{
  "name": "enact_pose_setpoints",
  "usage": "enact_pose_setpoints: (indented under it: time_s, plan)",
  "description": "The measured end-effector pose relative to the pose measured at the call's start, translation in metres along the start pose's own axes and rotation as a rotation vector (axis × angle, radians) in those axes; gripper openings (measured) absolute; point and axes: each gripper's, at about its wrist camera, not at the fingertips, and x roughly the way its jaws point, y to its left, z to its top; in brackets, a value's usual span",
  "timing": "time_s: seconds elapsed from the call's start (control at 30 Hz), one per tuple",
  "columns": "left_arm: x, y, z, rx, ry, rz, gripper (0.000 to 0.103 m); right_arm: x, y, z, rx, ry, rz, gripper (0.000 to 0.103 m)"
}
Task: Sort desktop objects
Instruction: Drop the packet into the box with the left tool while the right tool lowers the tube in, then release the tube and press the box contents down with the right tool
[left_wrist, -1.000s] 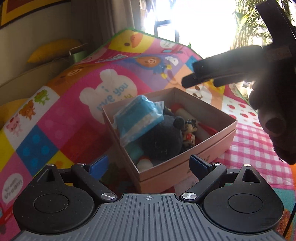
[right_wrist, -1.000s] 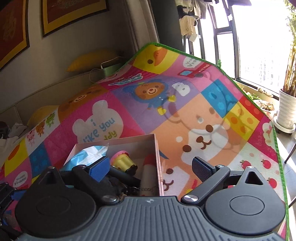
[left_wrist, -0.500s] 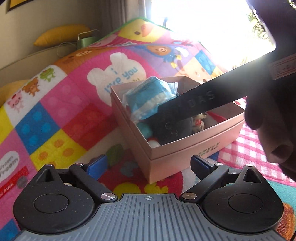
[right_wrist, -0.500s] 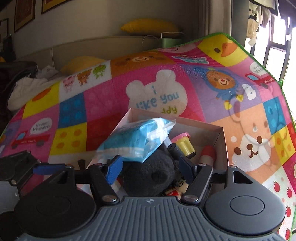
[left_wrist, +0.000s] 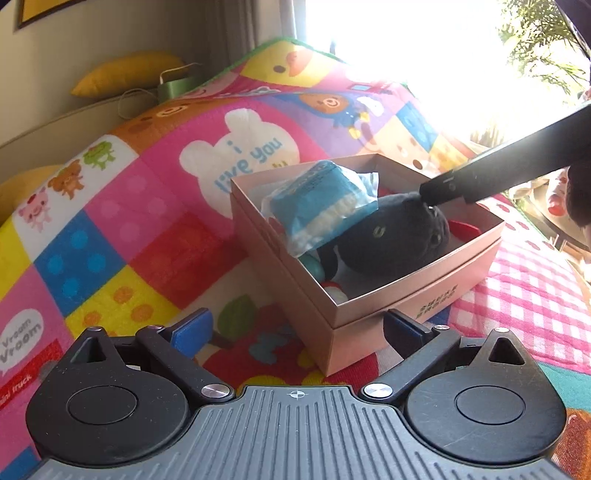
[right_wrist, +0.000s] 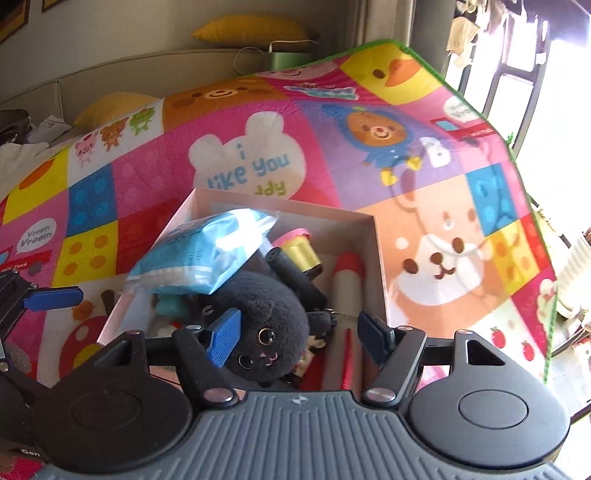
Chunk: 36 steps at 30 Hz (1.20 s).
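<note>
A pink cardboard box (left_wrist: 413, 310) (right_wrist: 373, 236) sits on a colourful play mat. In it lie a black cat plush (left_wrist: 391, 240) (right_wrist: 269, 332), a blue tissue pack (left_wrist: 317, 203) (right_wrist: 199, 254), a yellow-and-pink pot (right_wrist: 299, 247), a black cylinder (right_wrist: 295, 277) and a red-and-white tube (right_wrist: 347, 280). My right gripper (right_wrist: 299, 332) is open, lowered over the box with its fingers either side of the plush. Its finger (left_wrist: 498, 177) reaches the plush in the left wrist view. My left gripper (left_wrist: 295, 328) is open and empty just before the box's near corner.
The play mat (right_wrist: 332, 147) covers the whole surface, with its green edge (right_wrist: 517, 155) on the right by the window. A yellow cushion (right_wrist: 251, 29) and a green pouch (right_wrist: 288, 55) lie behind it. A pink checked cloth (left_wrist: 524, 306) lies right of the box.
My right gripper has swung from beside the box to above it and come down around the black plush. My left gripper has drawn back a little from the box.
</note>
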Motion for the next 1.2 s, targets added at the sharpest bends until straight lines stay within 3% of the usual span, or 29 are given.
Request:
enact_pose_setpoints:
  time_s: [0.07,0.17,0.27,0.33,0.37,0.5,0.77,0.87,0.97,1.2]
  plan:
    - [-0.002,0.001,0.0,-0.005,-0.002,0.0,0.102,-0.008,-0.006,0.006,0.017,-0.039,-0.011,0.069]
    - [-0.004,0.0,0.001,-0.003,-0.006,0.001,0.101,-0.015,-0.012,0.022,0.094,-0.107,0.046,0.068]
    - [-0.005,-0.001,0.002,-0.003,-0.006,-0.002,0.101,-0.01,0.005,0.042,0.099,-0.147,0.102,0.053]
    - [-0.007,-0.002,0.001,-0.003,-0.005,-0.006,0.101,0.002,0.022,0.053,0.073,-0.167,0.12,0.051]
    - [-0.008,-0.003,0.001,-0.002,-0.005,-0.008,0.101,0.011,0.03,0.057,0.064,-0.157,0.124,0.049]
    - [-0.012,0.002,-0.001,-0.017,-0.01,-0.014,0.101,0.055,0.038,0.054,0.083,0.017,0.132,0.043]
    - [-0.009,0.004,0.001,-0.03,-0.017,-0.034,0.103,0.034,0.004,0.026,0.131,-0.011,0.109,0.063]
    - [-0.008,0.001,0.002,-0.022,-0.015,-0.023,0.103,0.053,0.003,0.029,0.203,0.033,0.165,0.063]
    - [-0.009,0.001,0.003,-0.017,-0.01,-0.012,0.103,0.062,0.016,0.031,0.161,-0.002,0.114,0.063]
    - [-0.008,0.0,0.003,-0.013,-0.009,-0.008,0.103,0.035,0.002,0.025,0.123,-0.034,0.097,0.069]
